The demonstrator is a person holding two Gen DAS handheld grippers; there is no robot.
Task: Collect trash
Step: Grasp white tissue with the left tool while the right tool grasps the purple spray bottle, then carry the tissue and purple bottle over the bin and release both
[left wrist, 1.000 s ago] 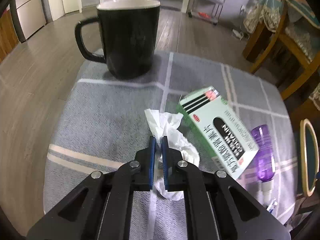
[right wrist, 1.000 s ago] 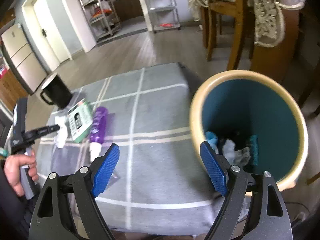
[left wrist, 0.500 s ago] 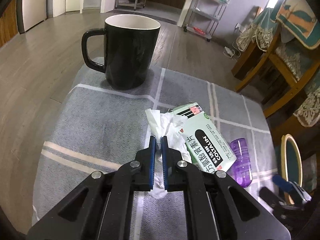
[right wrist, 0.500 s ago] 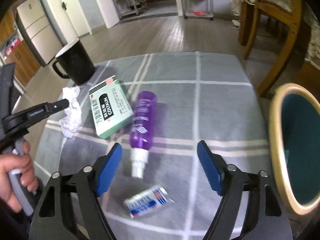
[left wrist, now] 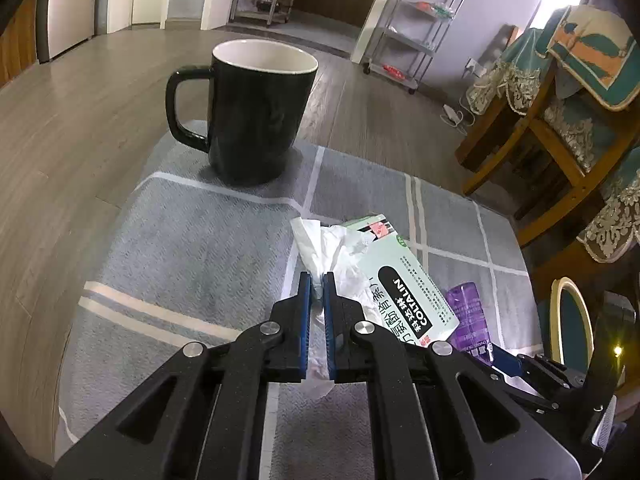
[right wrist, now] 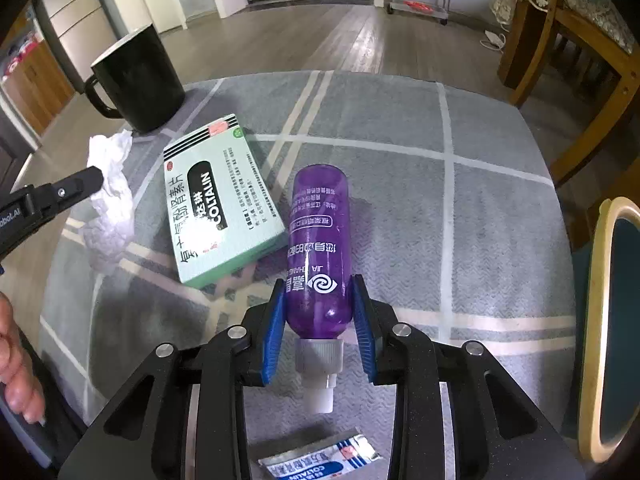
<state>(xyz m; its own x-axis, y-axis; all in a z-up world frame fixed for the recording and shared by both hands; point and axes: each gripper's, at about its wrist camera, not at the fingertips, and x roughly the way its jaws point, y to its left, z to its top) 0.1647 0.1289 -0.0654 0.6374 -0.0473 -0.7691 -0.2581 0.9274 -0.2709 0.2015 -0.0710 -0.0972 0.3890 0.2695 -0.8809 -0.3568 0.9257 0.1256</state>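
Purple bottle, green box, black mug, grey white-striped cloth.

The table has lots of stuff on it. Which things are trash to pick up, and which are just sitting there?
Trash for the job:
- crumpled tissue, pinched in the left hand-held gripper
- purple bottle, between the right hand-held gripper pads, which have just been closing
- green medicine box
- small sachet
- bin at the table edge

Probably just sitting there:
- black mug
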